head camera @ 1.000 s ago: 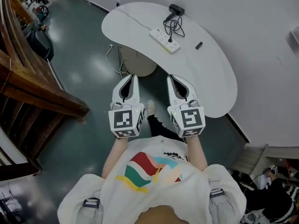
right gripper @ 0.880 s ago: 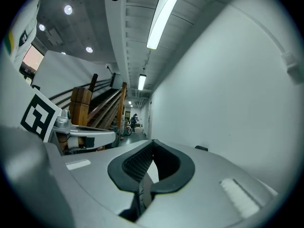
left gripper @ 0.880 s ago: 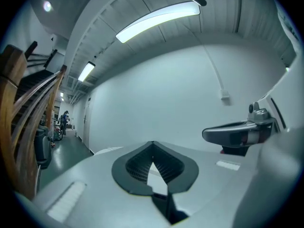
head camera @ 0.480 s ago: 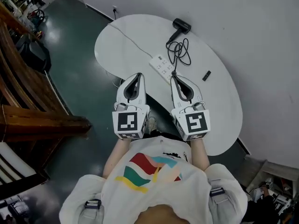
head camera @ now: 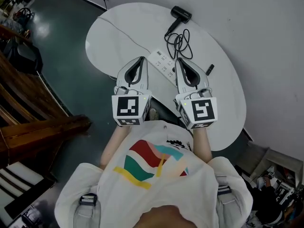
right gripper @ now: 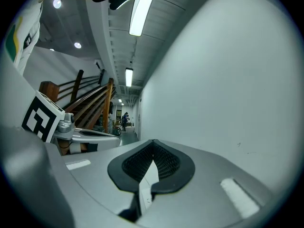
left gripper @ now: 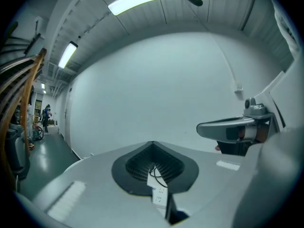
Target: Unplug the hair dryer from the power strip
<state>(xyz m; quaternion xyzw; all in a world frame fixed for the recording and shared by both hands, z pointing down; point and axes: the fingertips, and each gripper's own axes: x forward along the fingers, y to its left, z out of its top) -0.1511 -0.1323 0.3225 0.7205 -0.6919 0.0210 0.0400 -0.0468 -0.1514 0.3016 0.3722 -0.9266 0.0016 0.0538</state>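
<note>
Now left gripper [head camera: 140, 59], right gripper [head camera: 181, 61] nearer power strip [head camera: 163, 63], jaws closed.

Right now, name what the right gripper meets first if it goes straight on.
Probably the hair dryer's coiled cord, just past the power strip, lies first ahead of the right gripper. Its height over the table is unclear; if it clears the cord, the white wall comes next.

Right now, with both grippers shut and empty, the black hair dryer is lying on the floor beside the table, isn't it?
No. The hair dryer lies on the white table, at its far edge by the wall, not on the floor; the head view shows it. The left gripper and right gripper are indeed shut and empty.
</note>
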